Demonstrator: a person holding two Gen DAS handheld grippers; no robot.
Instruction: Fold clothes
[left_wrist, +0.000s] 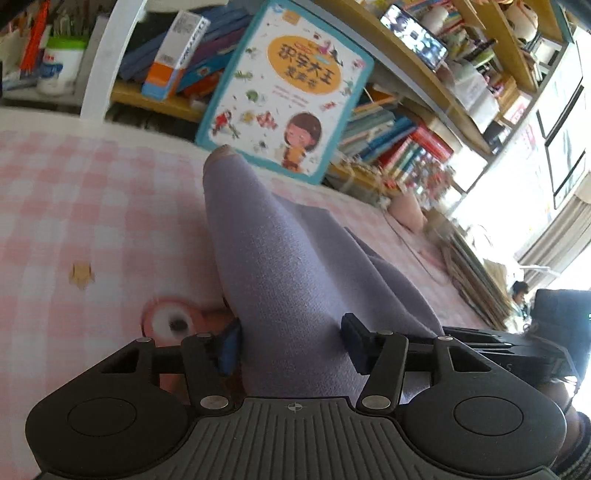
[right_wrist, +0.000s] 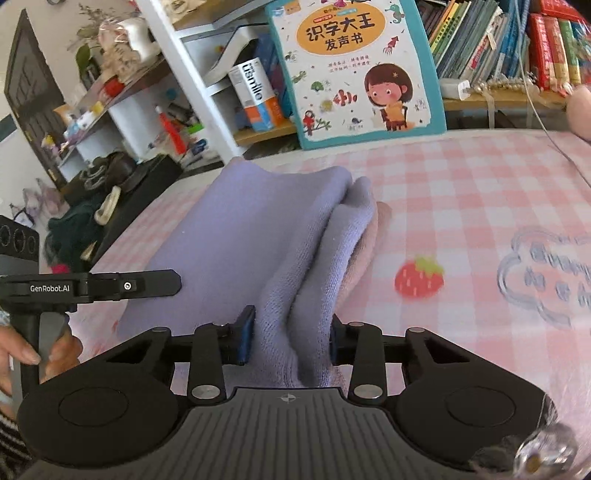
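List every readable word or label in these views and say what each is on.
"识字大王 发声书": big book
"GenRobot.AI": left tongs
"brillo", first letters unclear: white box
Book spines, sheet print, white tub: too blurred to read.

We see a child's bedroom at home: a pink checked bedsheet (right_wrist: 461, 192), crowded bookshelves (right_wrist: 498, 48), a picture book (right_wrist: 351, 66).

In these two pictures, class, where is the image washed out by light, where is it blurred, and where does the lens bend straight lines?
Left wrist view: the window at right is blown out to white, the checked sheet is soft with blur, and the shelves curve. Right wrist view: lighting is even, the sheet's print at right is smeared, and the white shelf post leans and bows; the purple garment stays sharp.
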